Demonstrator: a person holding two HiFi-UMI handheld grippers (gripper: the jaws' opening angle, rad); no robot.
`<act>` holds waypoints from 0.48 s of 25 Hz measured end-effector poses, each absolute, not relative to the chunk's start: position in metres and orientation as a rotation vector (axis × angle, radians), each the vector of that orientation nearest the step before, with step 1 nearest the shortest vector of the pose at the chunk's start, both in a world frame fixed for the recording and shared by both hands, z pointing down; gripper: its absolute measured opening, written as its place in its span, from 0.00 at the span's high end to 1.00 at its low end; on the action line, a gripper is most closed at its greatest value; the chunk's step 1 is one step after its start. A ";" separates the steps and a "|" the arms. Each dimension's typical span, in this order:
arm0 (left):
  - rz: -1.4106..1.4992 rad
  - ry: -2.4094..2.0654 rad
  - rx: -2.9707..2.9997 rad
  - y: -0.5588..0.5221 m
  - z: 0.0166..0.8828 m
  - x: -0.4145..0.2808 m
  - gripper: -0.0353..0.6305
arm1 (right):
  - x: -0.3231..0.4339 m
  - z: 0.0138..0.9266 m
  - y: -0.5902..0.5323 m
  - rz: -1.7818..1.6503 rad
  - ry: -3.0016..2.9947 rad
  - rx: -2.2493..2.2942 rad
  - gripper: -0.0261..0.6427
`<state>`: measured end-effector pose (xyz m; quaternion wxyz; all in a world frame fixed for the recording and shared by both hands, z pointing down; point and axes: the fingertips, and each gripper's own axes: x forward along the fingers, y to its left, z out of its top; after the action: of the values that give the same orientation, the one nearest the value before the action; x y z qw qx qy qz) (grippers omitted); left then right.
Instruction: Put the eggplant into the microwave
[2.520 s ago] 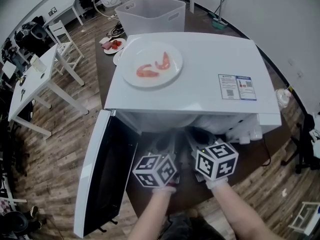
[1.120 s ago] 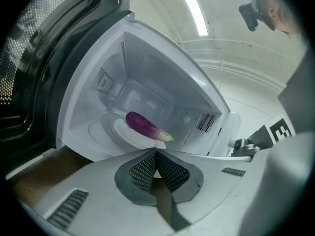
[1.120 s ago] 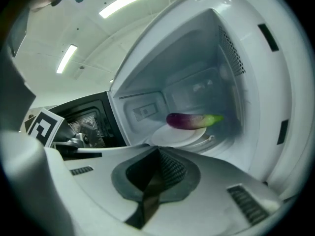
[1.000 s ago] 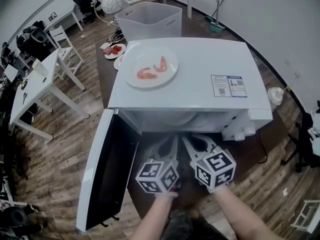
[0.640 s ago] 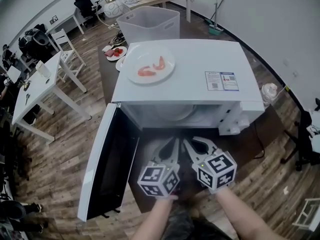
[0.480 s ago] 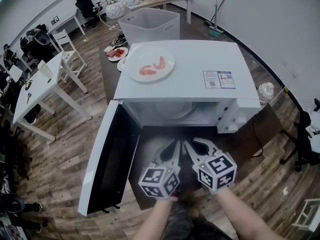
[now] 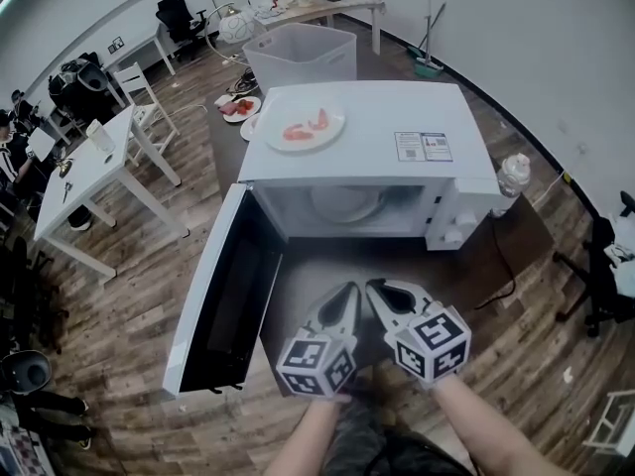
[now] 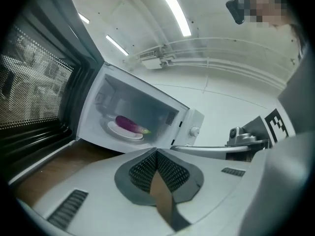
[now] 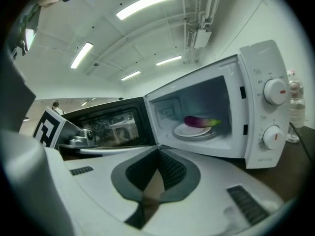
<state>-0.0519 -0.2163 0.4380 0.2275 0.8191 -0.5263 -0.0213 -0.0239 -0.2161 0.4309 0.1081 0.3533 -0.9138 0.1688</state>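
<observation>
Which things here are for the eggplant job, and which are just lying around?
For the job: purple eggplant, the white dish under it, white microwave with its open door, left gripper and right gripper, both shut and empty.

Lying about: white plate of pink shrimp on the microwave, white plastic bin, clear bottle, small plate of red food.

The microwave [image 7: 367, 137] is white. Its open door [image 7: 223, 296] is black inside with a white edge. The eggplant [image 9: 199, 122] is purple with a green end, and it lies on a white plate [image 9: 192, 132]. At the bottom of the head view, the left cube [image 7: 316, 365] and right cube [image 7: 434, 343] have black and white squares. The floor [image 7: 129, 296] is brown wood with stripes.
</observation>
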 end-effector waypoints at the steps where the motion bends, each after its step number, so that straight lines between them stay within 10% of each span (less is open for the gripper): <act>1: -0.056 -1.451 2.256 -0.211 0.438 -0.052 0.93 | -0.023 0.430 -0.211 0.493 -2.689 1.036 0.96; 12: -0.042 -1.457 2.284 -0.163 0.422 -0.045 0.93 | -0.012 0.415 -0.164 0.436 -2.699 1.019 0.96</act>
<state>-0.0447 -0.1632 0.4225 0.2143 0.8235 -0.5251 -0.0151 -0.0124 -0.1636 0.4146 0.1118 0.3472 -0.9192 0.1485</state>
